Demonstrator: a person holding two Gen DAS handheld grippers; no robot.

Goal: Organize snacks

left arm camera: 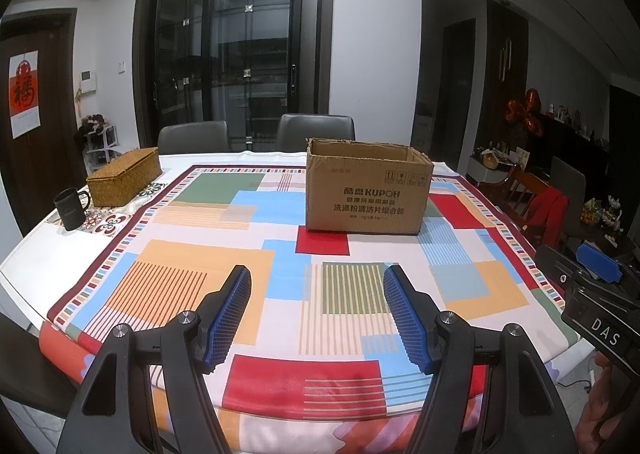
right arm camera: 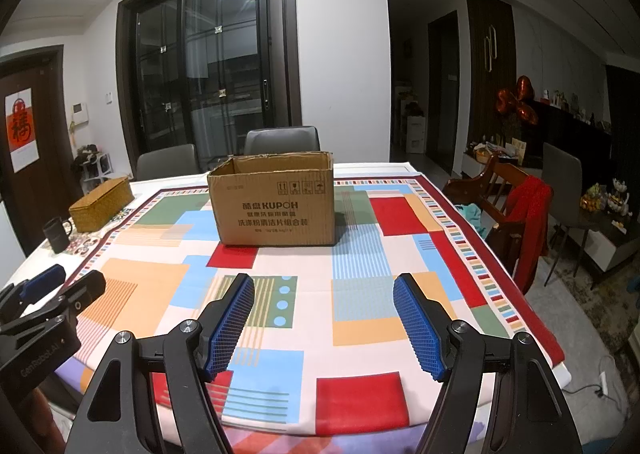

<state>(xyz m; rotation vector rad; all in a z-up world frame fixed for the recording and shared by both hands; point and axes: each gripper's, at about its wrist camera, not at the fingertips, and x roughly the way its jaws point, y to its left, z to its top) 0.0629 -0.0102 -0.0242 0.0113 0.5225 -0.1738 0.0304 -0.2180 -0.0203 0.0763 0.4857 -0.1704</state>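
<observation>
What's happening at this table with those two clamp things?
A person holds a two-finger gripper in each hand above a table spread with a colourful tablecloth. The left gripper and the right gripper are both open and empty, pointing toward an open cardboard box in the middle of the table. No snacks are in view, and the box's inside cannot be seen. A woven basket and a black mug sit at the far left.

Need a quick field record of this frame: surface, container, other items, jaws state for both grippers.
surface: table under a patterned tablecloth
container: cardboard box, top open, upright, far half of the table; inside hidden
other items: wicker box, black mug, far left corner
snacks: none in view
left gripper: jaws open, nothing between
right gripper: jaws open, nothing between
</observation>
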